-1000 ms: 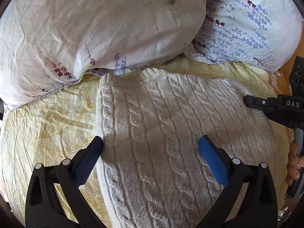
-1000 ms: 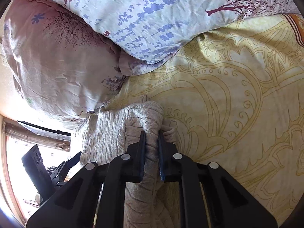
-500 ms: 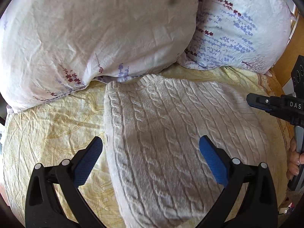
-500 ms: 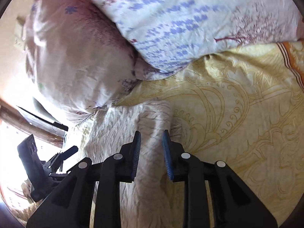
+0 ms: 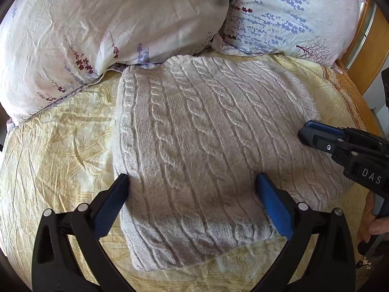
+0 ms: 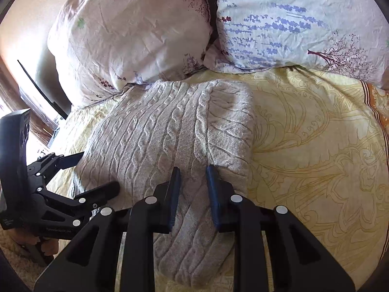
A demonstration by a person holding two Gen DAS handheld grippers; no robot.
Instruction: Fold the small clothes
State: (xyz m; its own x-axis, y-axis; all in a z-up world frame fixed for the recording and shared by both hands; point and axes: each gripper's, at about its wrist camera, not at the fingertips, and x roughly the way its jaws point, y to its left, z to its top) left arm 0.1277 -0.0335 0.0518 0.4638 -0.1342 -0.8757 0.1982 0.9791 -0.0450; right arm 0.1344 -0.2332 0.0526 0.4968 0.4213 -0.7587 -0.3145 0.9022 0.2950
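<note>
Grey cable-knit sweater [image 5: 199, 150] is lying folded near the pillows [image 5: 109, 22] on the yellow bedsheet [image 5: 56, 131], the wide-spread left gripper [image 5: 192, 189] and narrowly parted right gripper [image 6: 193, 170] both hovering over it, grasping nothing.

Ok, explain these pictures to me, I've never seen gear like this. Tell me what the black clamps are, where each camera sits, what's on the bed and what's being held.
There is no robot here. A person holds a black two-finger clamp with blue pads in each hand, and a wide-angle camera on each clamp looks forward along its fingers.

In the left camera's view, the left gripper stands wide open over a grey cable-knit sweater, already folded into a thick rectangle. The other clamp reaches in at the right edge.

In the right camera's view, the right gripper hangs over the sweater's edge. Its jaws have just been opening and stand slightly apart, with no knit pinched between them. So nothing is held now.

The sweater lies on a yellow patterned bedsheet, below two floral pillows.
</note>
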